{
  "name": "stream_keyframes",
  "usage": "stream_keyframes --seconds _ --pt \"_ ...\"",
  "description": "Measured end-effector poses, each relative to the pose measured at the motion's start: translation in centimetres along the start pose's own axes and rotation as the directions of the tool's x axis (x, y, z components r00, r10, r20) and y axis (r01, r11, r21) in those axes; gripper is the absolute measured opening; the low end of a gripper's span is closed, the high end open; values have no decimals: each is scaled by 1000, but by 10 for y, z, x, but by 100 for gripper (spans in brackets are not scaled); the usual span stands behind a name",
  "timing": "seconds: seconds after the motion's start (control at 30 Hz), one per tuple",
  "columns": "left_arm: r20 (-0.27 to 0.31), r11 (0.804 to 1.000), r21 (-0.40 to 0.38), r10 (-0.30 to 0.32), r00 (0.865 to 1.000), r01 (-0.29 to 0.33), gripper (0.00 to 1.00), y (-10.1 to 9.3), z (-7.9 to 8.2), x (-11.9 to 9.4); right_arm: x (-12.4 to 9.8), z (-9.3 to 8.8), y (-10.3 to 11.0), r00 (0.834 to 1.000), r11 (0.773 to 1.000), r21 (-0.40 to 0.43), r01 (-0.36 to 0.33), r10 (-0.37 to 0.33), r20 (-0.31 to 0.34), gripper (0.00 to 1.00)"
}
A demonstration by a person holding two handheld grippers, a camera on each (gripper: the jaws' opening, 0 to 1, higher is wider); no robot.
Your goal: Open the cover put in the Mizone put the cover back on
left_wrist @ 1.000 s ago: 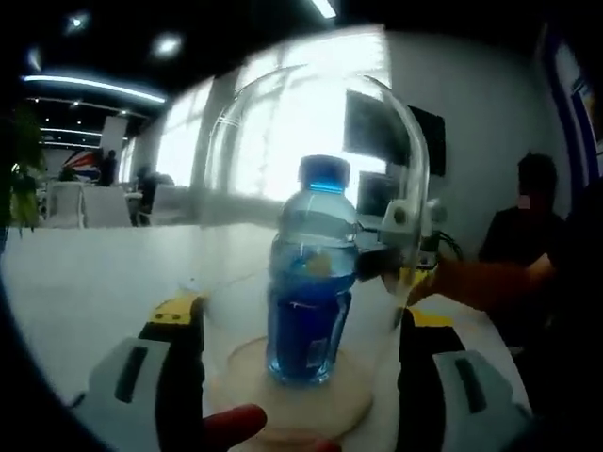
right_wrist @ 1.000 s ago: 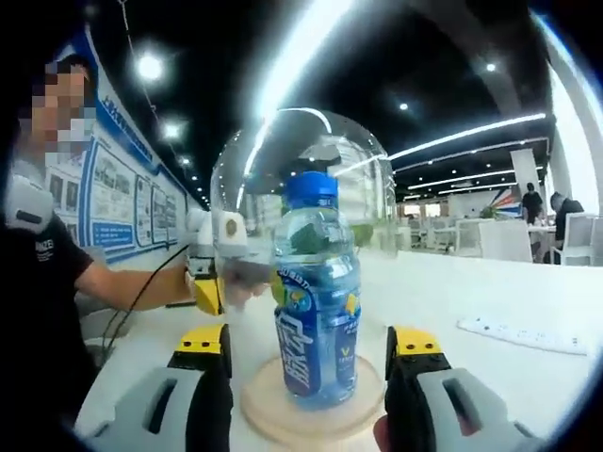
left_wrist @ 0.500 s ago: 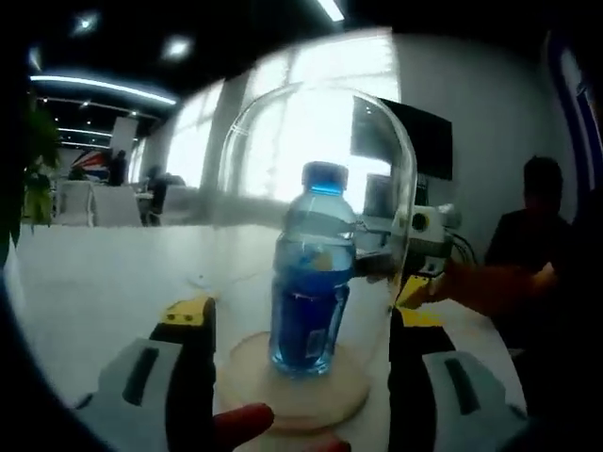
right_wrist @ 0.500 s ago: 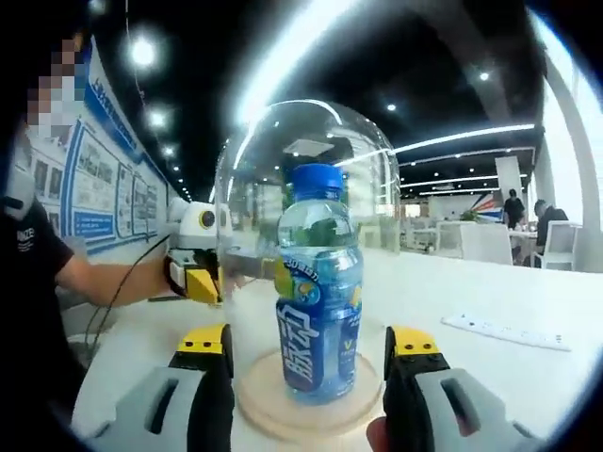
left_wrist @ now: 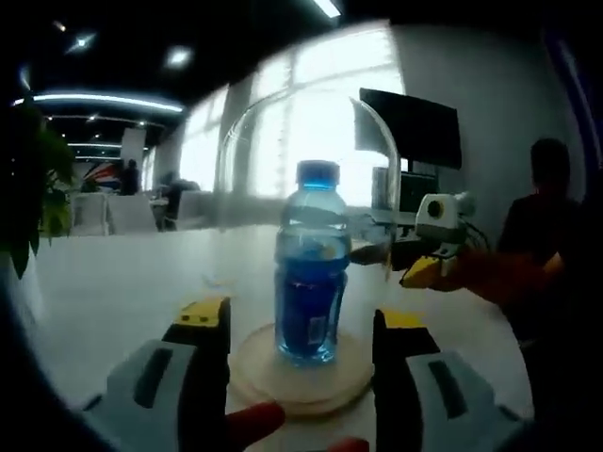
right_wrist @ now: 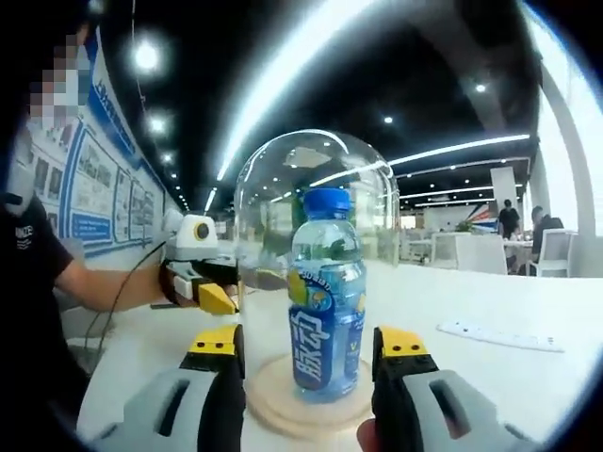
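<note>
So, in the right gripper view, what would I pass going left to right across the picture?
A person's arm → the left gripper they hold → the Mizone bottle under the glass cover on its wooden base → a white power strip lying on the table.

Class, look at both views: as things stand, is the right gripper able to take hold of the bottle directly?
Probably not. The glass dome stands over the bottle on the wooden base, so the right gripper would meet glass first.

White table; wooden base; power strip
</note>
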State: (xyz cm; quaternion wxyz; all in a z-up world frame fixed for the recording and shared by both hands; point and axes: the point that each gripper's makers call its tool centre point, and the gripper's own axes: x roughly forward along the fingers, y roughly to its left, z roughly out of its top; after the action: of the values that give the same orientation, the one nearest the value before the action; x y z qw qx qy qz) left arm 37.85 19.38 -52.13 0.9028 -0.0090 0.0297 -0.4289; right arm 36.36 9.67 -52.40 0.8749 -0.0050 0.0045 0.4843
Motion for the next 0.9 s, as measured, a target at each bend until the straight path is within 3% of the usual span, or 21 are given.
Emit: stream_keyframes --seconds 0.23,0.6,0.9 --pt "-15 997 60 48 999 -47 38 2 -3 -6 -9 -1 4 1000 1000 -14 18 -18 8 41" --pt "0 998 23 66 998 -66 27 -13 -14 -22 -17 -8 10 999 999 -36 34 -34 -1 31" --pt "50 994 6 106 993 -106 26 -17 -11 -43 -27 -7 27 999 997 -62 43 -42 13 31"
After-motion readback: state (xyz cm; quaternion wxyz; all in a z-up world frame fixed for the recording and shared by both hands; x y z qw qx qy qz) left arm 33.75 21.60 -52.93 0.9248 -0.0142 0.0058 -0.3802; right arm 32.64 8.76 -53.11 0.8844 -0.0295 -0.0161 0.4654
